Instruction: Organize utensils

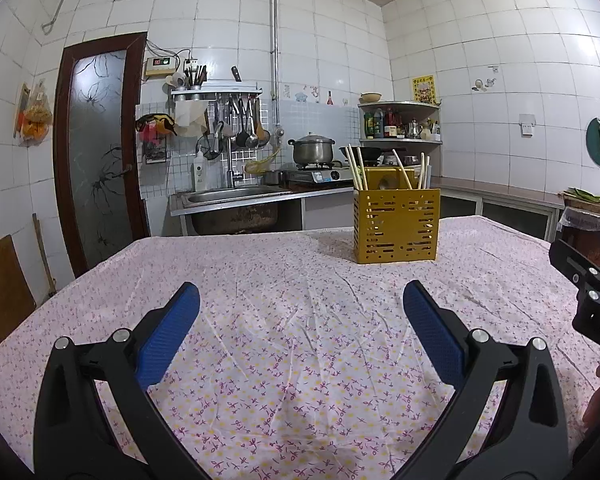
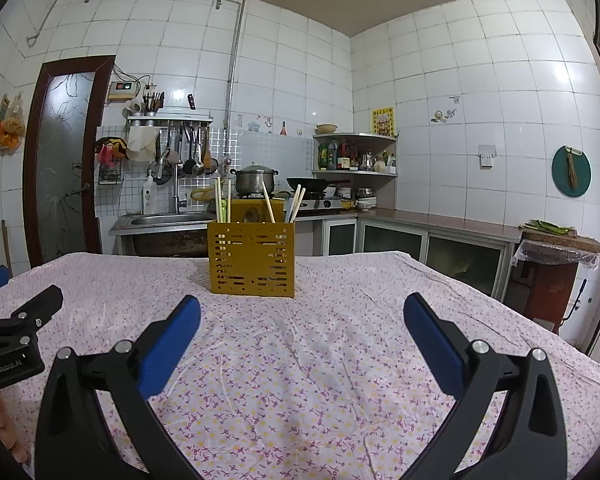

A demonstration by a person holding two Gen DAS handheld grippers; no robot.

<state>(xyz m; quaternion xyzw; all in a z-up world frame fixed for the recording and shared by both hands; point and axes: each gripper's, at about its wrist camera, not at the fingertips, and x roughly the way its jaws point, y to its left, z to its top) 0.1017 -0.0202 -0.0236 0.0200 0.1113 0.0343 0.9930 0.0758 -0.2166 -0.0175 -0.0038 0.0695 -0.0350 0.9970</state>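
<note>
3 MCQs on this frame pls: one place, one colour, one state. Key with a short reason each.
1. Where does the utensil holder stand?
A. on the table
B. in the sink
C. on the corner shelf

2. What colour are the gripper pads?
A. red
B. blue
C. green

3. How is the right gripper?
A. shut on a chopstick
B. shut on nothing
C. open with nothing in it

Key:
1. A, it sits on the floral tablecloth.
2. B, both wrist views show blue pads.
3. C, its fingers stand wide apart with only cloth between; the left gripper is the same.
</note>
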